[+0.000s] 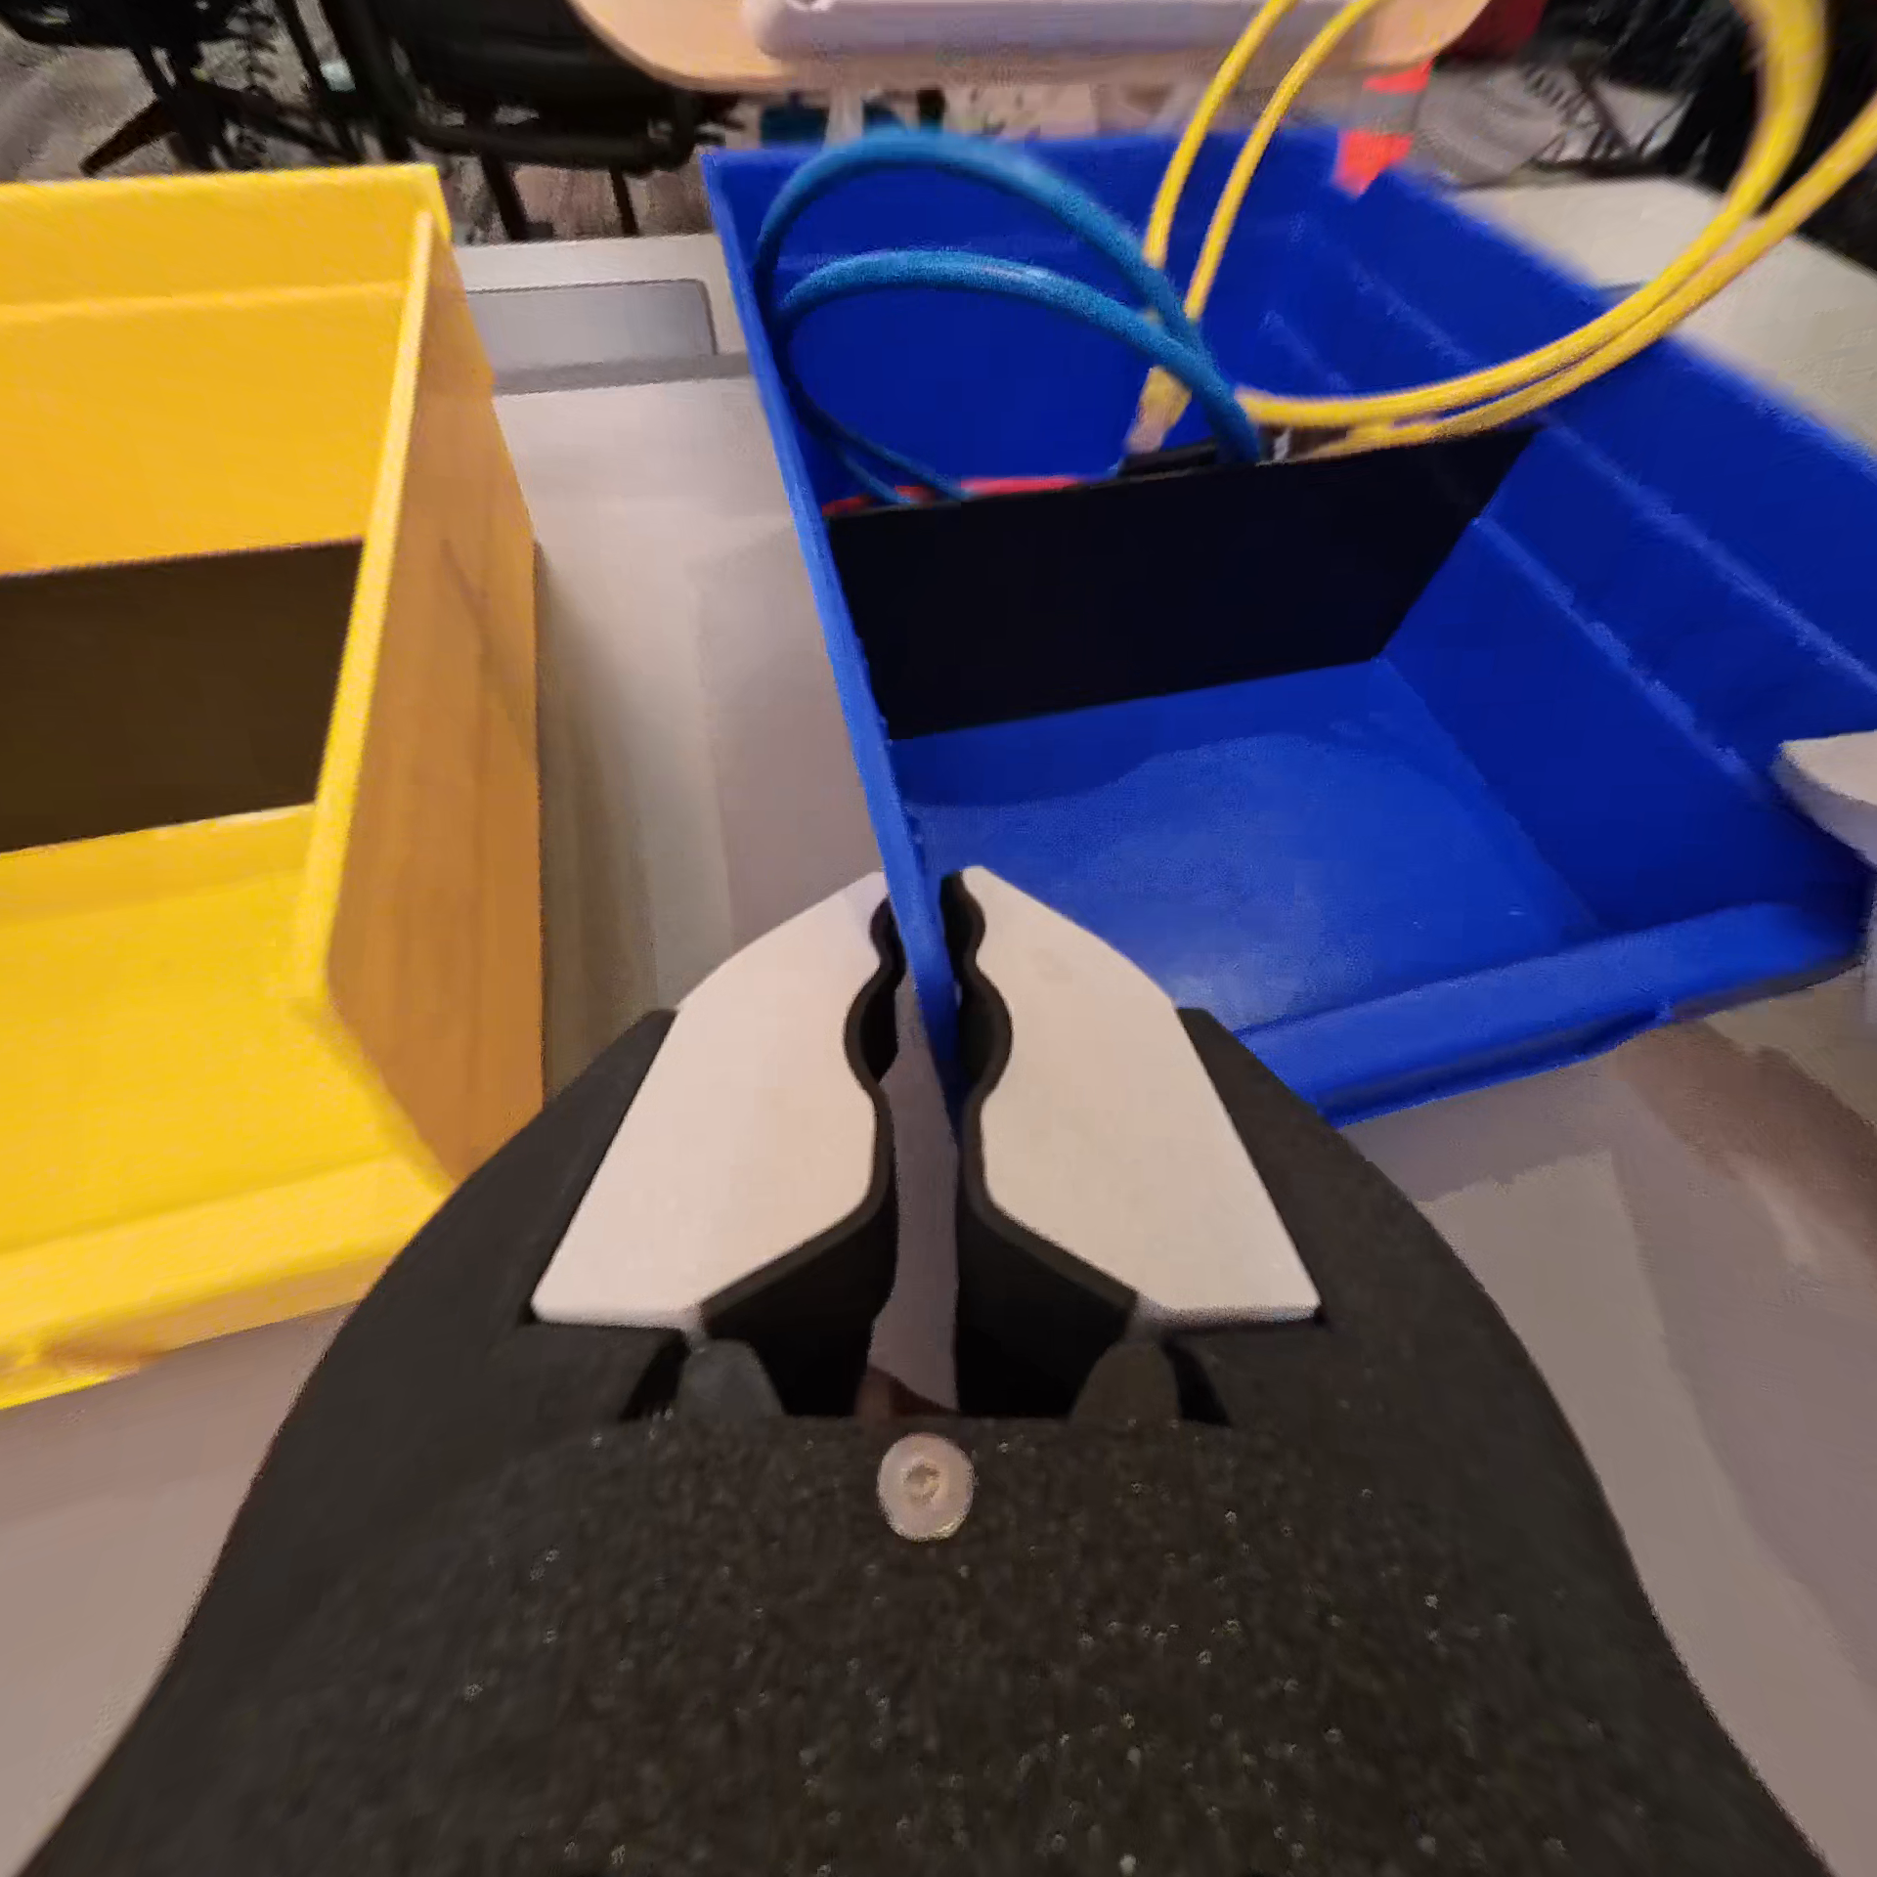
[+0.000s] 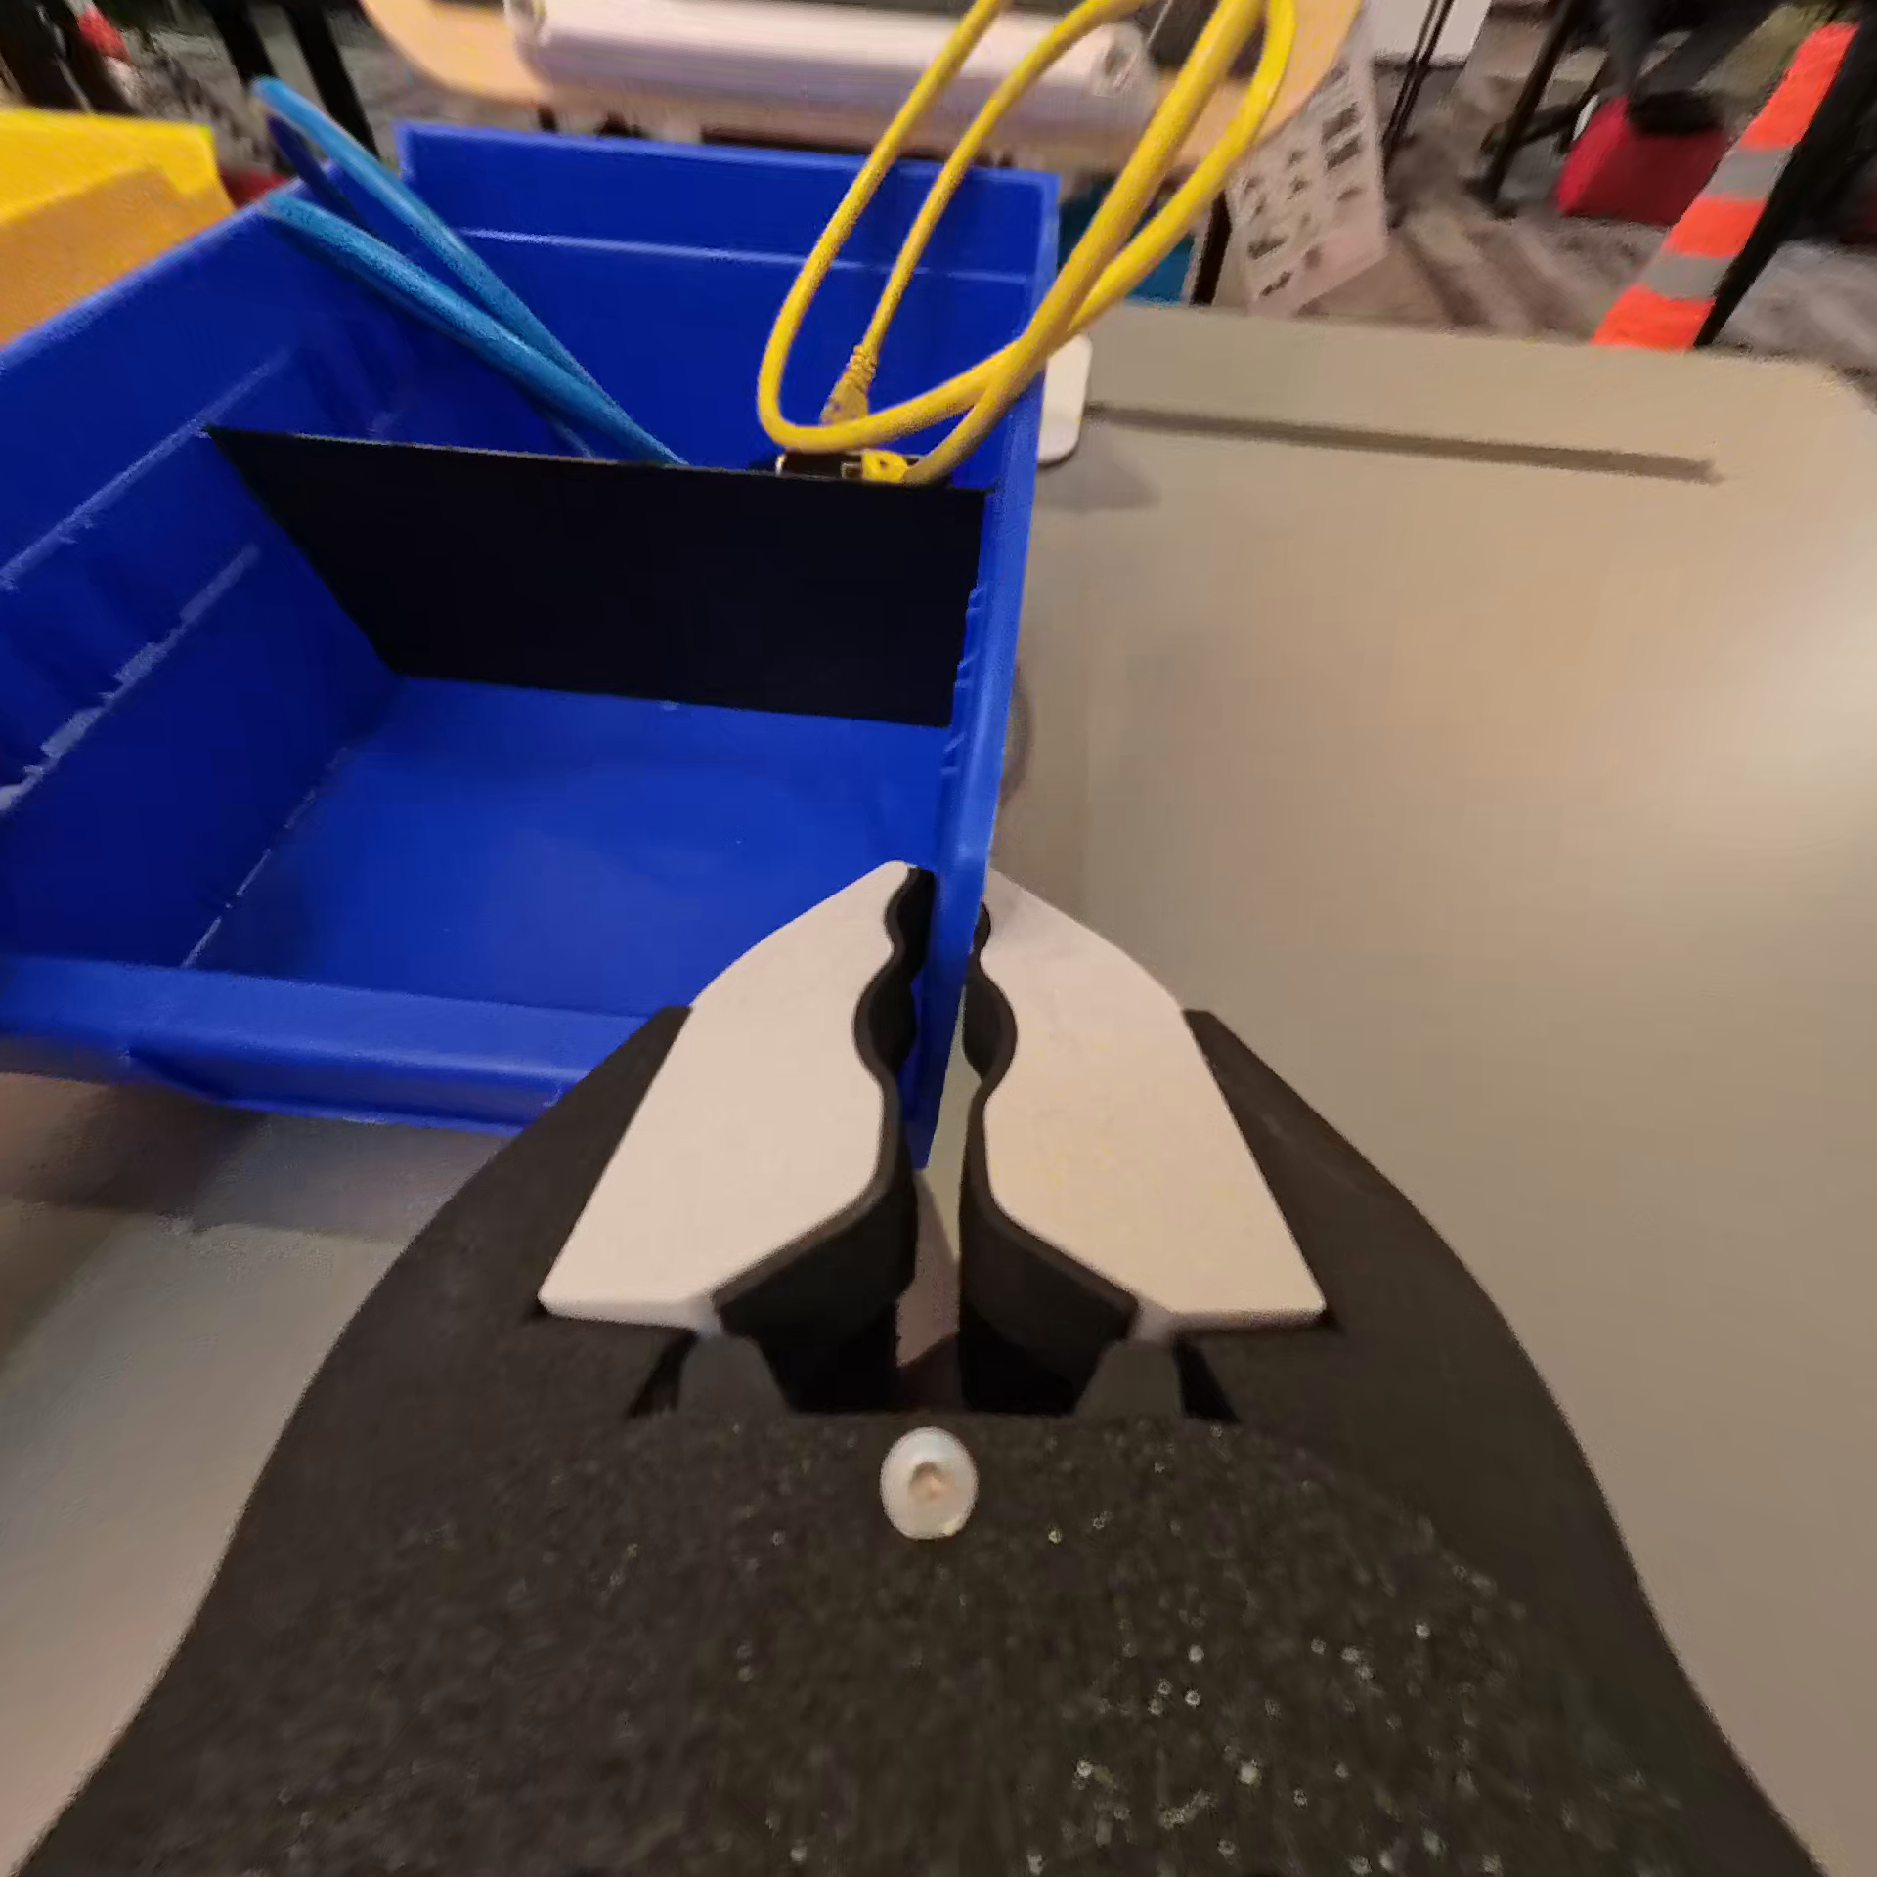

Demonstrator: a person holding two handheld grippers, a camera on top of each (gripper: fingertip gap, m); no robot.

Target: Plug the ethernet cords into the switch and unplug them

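1. The left gripper [image 1: 922, 919] is clamped on the left side wall of the blue bin [image 1: 1320, 863]; the thin wall is pinched between its two fingers, near the front corner.
2. The right gripper [image 2: 950, 914] is clamped in the same way on the right side wall of the blue bin [image 2: 508, 863], also near the front corner.
3. The bin is divided by a black divider [image 1: 1138, 589]. The front compartment is seen just ahead of both grippers.
4. The ethernet cords are found behind the divider, well apart from the fingers. In the left wrist view, the blue cord [image 1: 975, 274] is looped at 12 o'clock and the yellow cord [image 1: 1524, 335] rises toward 1 o'clock.
5. In the right wrist view, the yellow cord [image 2: 914, 264] is at 12 o'clock and the blue cord [image 2: 437, 274] at 11 o'clock.
6. Only a dark edge of the switch [image 2: 813, 465] is seen behind the divider; whether a plug is seated cannot be told.
7. A yellow bin [image 1: 223, 711] stands at 10 o'clock from the left gripper, on the grey table [image 2: 1422, 813].
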